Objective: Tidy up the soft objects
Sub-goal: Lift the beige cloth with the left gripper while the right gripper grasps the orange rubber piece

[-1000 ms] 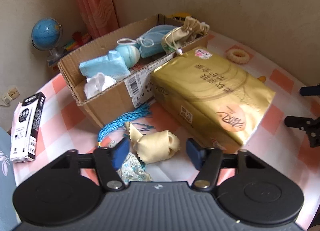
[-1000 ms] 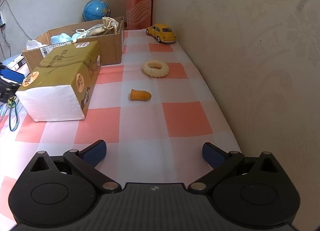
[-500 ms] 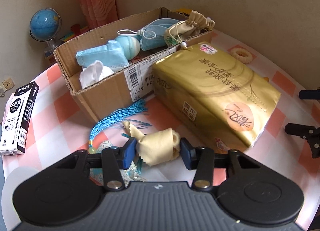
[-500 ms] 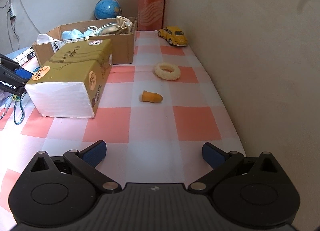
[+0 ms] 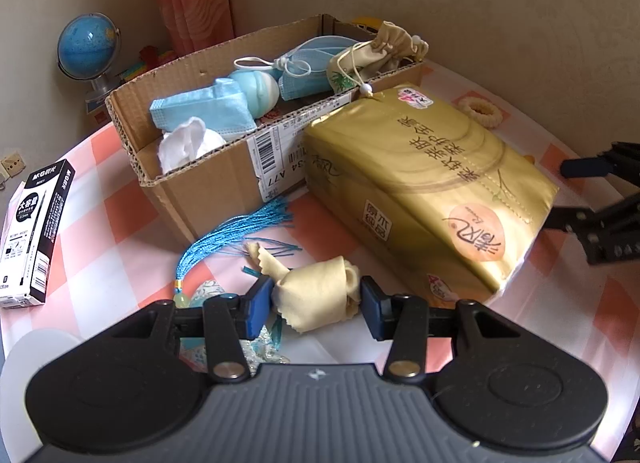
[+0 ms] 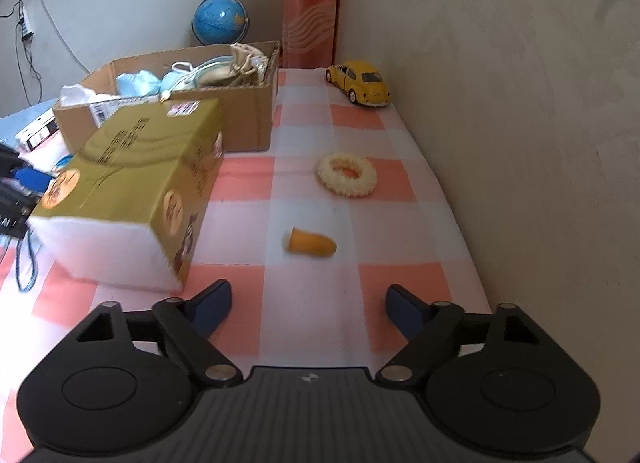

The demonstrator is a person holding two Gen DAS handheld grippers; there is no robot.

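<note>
While left gripper clamps cloth — right-view-only car

Floral pouch mostly hidden behind left tool; toy car behind cardboard box.

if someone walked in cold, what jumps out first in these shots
The big gold tissue pack lying mid-table beside the cardboard box, which is already stuffed with blue face masks and a drawstring pouch. Up close, the left gripper is clamped on a crumpled beige cloth. On the right side, a yellow toy car sits by the wall, while the right gripper's jaws are closing on nothing.
</note>
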